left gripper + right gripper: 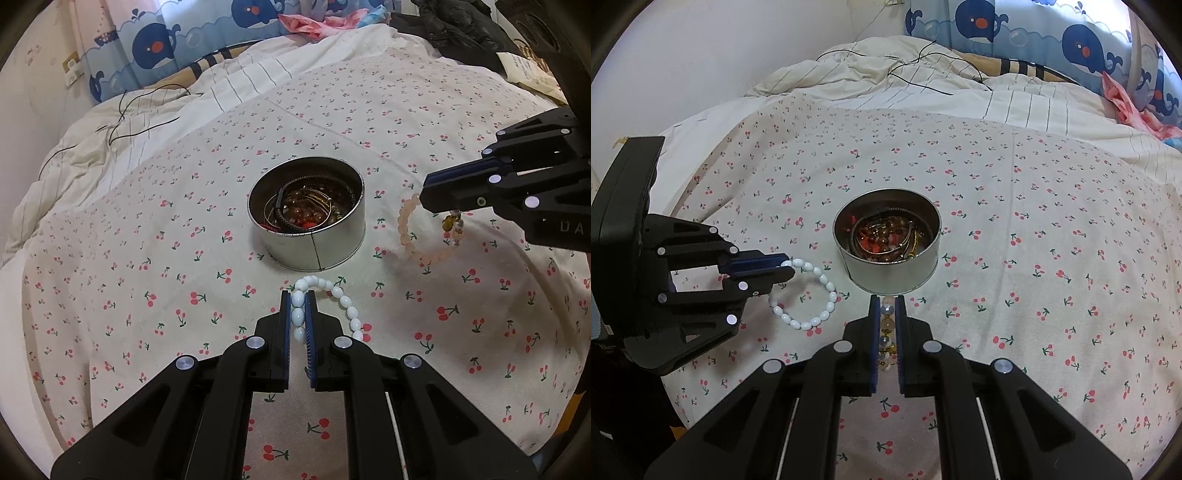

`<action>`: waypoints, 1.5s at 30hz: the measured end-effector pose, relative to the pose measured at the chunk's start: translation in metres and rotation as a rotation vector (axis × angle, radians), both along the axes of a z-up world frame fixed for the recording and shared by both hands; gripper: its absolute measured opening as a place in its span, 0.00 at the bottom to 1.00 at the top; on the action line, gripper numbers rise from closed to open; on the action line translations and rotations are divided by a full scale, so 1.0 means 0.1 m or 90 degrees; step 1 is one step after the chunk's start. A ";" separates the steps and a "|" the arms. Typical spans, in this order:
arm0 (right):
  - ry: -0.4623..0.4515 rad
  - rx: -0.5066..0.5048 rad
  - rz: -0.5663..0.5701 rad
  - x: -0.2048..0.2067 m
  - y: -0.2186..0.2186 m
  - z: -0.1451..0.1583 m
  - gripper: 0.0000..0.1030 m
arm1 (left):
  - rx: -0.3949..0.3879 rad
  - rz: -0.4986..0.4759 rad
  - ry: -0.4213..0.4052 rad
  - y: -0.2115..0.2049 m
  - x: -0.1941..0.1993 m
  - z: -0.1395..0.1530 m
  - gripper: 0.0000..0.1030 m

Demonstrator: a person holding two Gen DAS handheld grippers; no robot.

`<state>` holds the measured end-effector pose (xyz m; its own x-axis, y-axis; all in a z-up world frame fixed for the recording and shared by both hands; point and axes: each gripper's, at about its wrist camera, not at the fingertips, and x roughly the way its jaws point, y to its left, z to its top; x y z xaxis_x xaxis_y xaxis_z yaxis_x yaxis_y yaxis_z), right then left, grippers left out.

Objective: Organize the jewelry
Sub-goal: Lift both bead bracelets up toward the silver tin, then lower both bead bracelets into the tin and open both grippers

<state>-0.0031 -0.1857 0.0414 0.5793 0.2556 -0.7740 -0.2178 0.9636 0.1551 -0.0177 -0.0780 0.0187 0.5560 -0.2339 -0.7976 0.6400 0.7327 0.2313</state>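
On the cherry-print sheet sat the tin at 12 o'clock; my left gripper clamped the white bracelet, my right gripper the pink bracelet, whale curtain behind.

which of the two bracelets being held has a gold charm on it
The pink bracelet in the right gripper; the white bracelet in the left gripper is plain oval beads.
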 end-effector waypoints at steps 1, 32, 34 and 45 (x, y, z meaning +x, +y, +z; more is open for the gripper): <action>0.000 0.001 -0.001 0.00 0.00 0.01 0.08 | 0.002 -0.001 -0.003 -0.01 0.00 0.00 0.06; -0.040 0.061 -0.062 -0.02 -0.35 0.27 0.08 | -0.142 -0.004 -0.031 -0.13 0.11 0.64 0.06; -0.048 0.072 -0.076 0.00 -0.41 0.30 0.08 | -0.185 0.013 -0.023 -0.10 0.24 0.69 0.06; -0.068 0.119 -0.107 0.17 -0.50 0.39 0.08 | -0.269 0.088 0.111 -0.23 0.95 0.26 0.07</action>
<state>0.0138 -0.2358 0.0802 0.7017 0.2814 -0.6545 -0.0816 0.9444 0.3186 0.0773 -0.1014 0.0443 0.4709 -0.4915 -0.7326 0.5323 0.8205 -0.2084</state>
